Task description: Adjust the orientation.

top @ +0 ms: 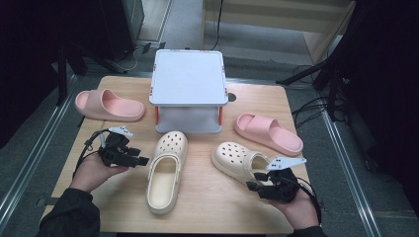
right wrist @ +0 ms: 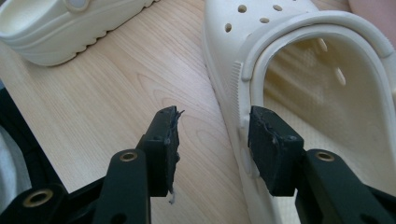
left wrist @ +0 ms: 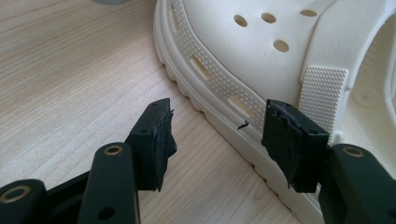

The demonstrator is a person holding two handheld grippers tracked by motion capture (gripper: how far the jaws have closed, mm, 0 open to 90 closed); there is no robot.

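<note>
Two cream clogs lie on the wooden table [top: 207, 207]. The left clog [top: 167, 170] points away from me; the right clog [top: 240, 160] is angled toward the upper left. My left gripper [top: 142, 160] sits just left of the left clog, open. In the left gripper view its jaws [left wrist: 217, 135] straddle the ribbed sole edge of that clog [left wrist: 243, 60], with gaps on both sides. My right gripper [top: 252, 181] is at the right clog's heel end. In the right gripper view it [right wrist: 212, 135] stands open with the side wall of that clog [right wrist: 289, 93] between the jaws, not pinched.
A white two-level stand [top: 188, 76] is at the back centre. One pink slide [top: 108, 105] lies back left, another [top: 269, 132] right of the stand. The left clog [right wrist: 51, 28] appears far off in the right gripper view. Bare wood lies between the clogs.
</note>
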